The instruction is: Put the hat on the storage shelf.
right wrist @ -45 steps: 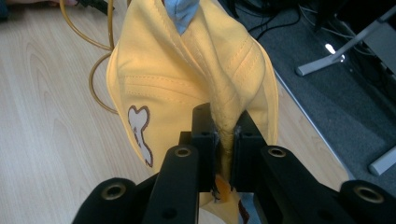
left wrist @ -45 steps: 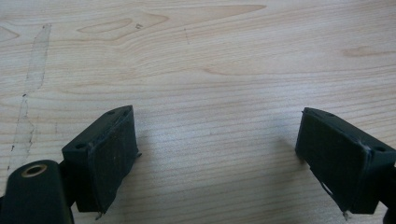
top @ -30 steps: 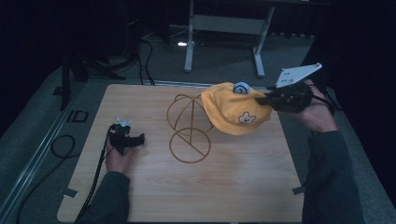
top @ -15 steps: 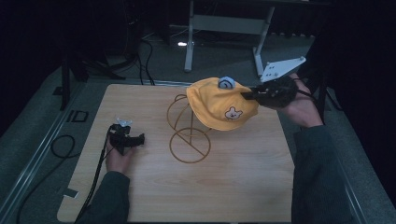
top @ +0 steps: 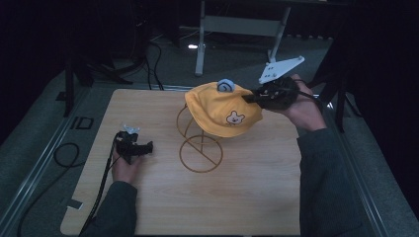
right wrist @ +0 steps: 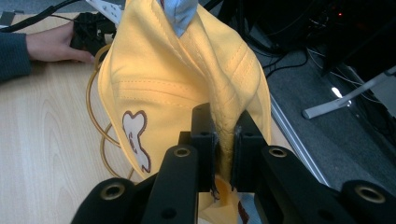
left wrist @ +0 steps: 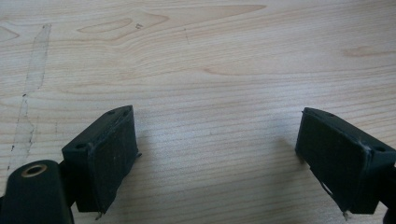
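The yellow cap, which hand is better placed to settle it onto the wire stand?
Right. The right tongs are shut on the yellow cap, holding it over the wire stand. The left tongs stand open, resting on the table off to the stand's side.

We saw a matt yellow cloth cap (top: 217,109), a thin metal wire stand (top: 200,153) and a smooth, pale wooden table (top: 257,197)
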A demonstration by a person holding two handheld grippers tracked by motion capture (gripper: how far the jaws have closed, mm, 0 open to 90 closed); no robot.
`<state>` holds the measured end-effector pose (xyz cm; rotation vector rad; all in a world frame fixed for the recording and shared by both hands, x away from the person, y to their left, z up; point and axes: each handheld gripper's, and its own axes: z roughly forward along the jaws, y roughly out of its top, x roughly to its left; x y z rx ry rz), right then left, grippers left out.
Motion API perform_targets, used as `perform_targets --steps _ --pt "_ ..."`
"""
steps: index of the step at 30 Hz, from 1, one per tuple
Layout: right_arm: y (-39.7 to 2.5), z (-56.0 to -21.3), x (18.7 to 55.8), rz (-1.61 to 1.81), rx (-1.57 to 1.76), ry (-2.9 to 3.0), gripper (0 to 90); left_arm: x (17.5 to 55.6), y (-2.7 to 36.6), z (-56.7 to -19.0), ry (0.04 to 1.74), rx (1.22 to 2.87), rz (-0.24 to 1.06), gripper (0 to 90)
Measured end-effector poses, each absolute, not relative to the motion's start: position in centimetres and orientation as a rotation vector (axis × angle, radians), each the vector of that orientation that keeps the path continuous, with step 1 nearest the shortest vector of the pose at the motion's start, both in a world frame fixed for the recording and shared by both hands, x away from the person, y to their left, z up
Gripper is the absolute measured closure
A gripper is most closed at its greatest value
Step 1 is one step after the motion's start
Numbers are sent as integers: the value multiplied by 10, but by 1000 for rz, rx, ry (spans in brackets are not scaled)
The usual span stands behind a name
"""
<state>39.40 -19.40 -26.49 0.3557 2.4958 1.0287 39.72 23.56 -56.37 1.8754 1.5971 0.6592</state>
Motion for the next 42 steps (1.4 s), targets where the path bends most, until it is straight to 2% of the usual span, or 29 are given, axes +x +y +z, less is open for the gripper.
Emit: perform_targets --steps 42 --pt "-118 -266 400 984 267 2567 802 397 235 -564 1599 1874 658 127"
